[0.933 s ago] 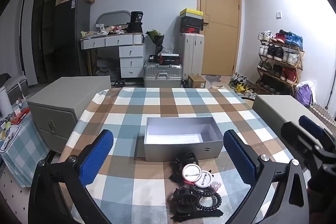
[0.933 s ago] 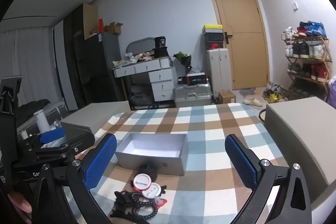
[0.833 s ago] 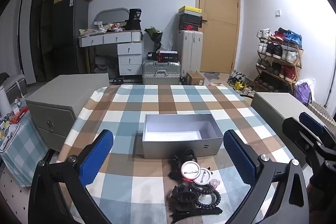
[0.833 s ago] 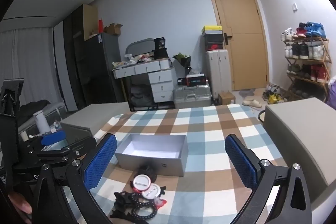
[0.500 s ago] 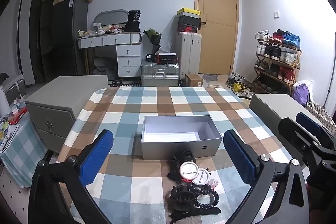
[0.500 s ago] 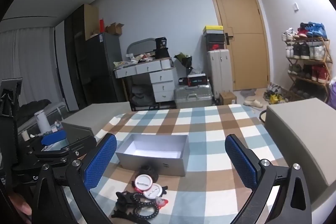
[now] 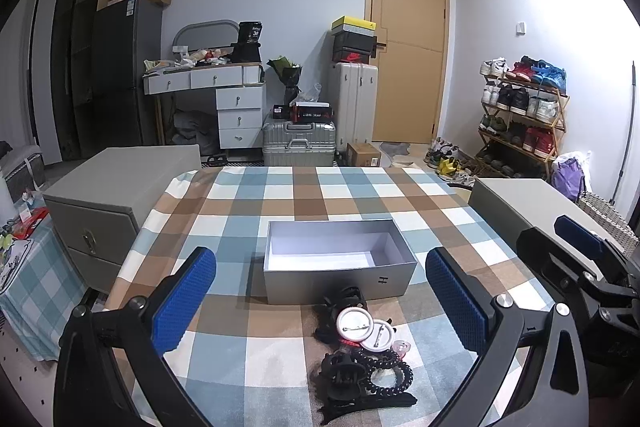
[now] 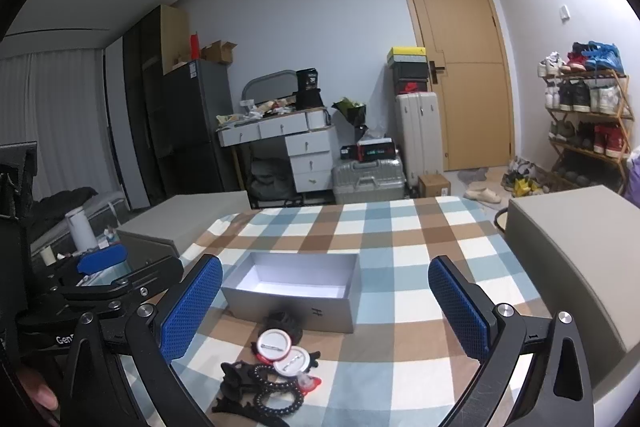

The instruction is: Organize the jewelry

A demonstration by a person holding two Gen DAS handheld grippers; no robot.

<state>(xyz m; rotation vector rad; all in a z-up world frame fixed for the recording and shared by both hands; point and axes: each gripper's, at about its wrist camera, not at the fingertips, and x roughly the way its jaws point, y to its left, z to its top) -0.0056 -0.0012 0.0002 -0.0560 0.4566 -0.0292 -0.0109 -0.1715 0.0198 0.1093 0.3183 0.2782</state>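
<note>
Left hand-held gripper (image 7: 320, 301): fingers spread wide apart, gripping nothing, hovering above the near part of the desk (image 7: 280, 199)
Right hand-held gripper (image 8: 325, 301): fingers likewise wide apart and bare, held just to the right of the left one
Grey box (image 7: 338, 261): lidless, white inside, straight ahead between both pairs of fingertips
Jewelry pile (image 7: 362, 347): on the checked cloth, nearer than the box and just in front of it; two round pin badges (image 7: 365, 327) lie on top of a black beaded bracelet (image 7: 386, 373) and what look like black hair clips (image 7: 342, 371)
</note>
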